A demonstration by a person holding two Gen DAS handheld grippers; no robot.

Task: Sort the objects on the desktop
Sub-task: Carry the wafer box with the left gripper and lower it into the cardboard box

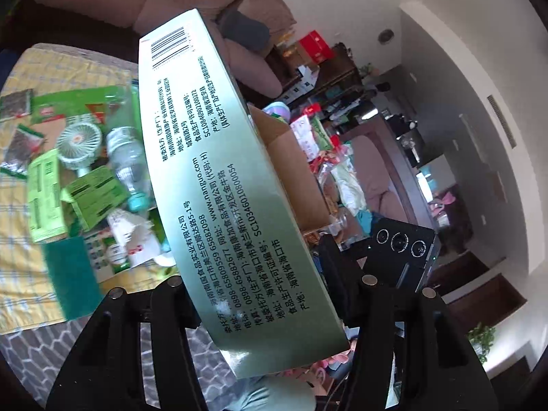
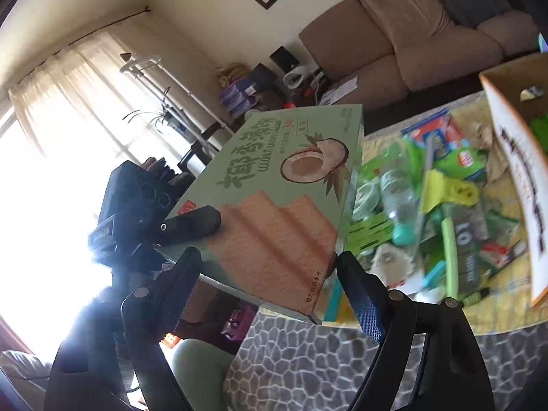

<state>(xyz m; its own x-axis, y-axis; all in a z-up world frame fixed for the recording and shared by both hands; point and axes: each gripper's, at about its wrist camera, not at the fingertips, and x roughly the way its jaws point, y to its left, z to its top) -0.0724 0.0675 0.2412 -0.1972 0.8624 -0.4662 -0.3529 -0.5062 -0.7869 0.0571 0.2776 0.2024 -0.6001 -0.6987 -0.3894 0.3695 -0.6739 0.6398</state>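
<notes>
My left gripper is shut on a flat pale green coconut cracker box and holds it in the air, edge-on to its camera. The right wrist view shows the box's front with the left gripper's finger pressed on its near corner. My right gripper is open, its fingers spread on either side of the box's near end without gripping it. The cluttered table lies beyond and to the right.
An open cardboard box stands on the table, also at the right edge in the right wrist view. Green packets, a small fan, a plastic bottle, a yellow clip cover the yellow cloth. Sofas stand behind.
</notes>
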